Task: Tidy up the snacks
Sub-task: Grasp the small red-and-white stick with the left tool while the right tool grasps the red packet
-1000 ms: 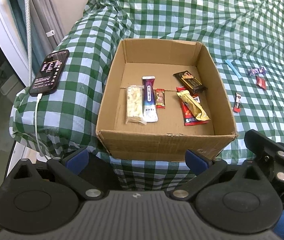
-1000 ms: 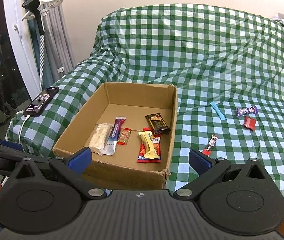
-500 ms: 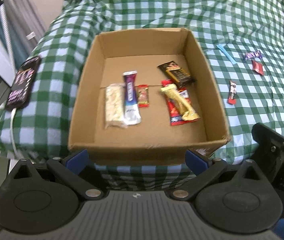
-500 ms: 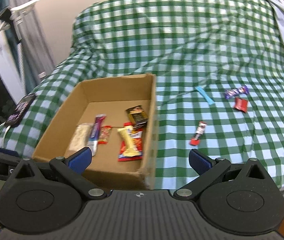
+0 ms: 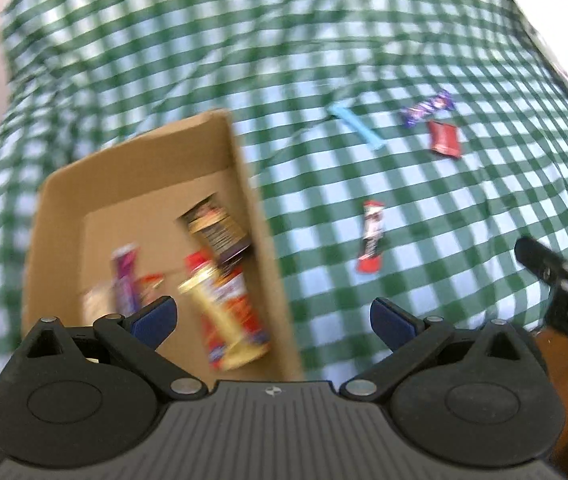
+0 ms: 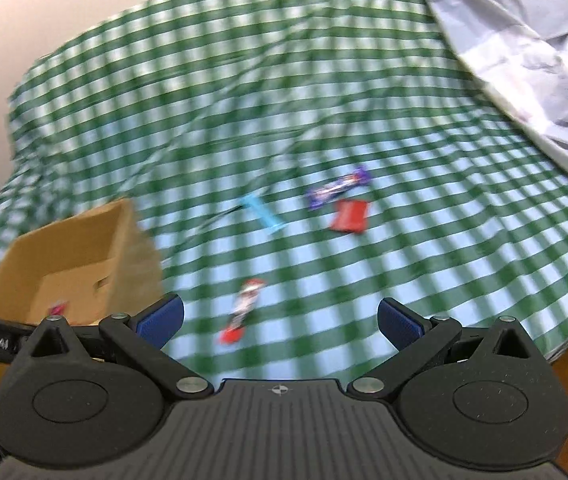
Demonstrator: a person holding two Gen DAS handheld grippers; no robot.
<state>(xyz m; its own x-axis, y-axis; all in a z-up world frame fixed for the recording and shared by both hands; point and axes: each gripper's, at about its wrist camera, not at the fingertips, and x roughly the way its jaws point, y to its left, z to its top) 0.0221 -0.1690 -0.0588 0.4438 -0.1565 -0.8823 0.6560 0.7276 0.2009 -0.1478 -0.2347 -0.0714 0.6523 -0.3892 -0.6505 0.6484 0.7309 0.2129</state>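
I take the cardboard box (image 5: 260,240) as my landmark; it sits on the green checked cover (image 5: 463,240), and several snacks already lie inside it, blurred, among them a red pack with a yellow bar across it (image 5: 224,320); so I judge the sorting partly done, with four pieces left out on the cover to the right of the box.

Both views are smeared, so I read the step in hand as a swing away from the box toward those loose pieces; nothing is carried; my left gripper (image 5: 274,316) has its jaws spread wide and empty, and my right gripper (image 6: 280,318) likewise stands wide apart with nothing between the pads.

Nearest the box, just off its right wall, lies the red-and-white bar (image 6: 244,312); in the right wrist view it sits between my spread fingertips, slightly left of centre and ahead of them, not touching; farther from the box lie the blue stick (image 6: 264,212), then the purple wrapper (image 6: 339,186) and the red square packet (image 6: 349,217), those two almost touching.

Next I would need to settle, drop the right gripper over the red-and-white bar, and turn the jaws across its narrow width before closing.
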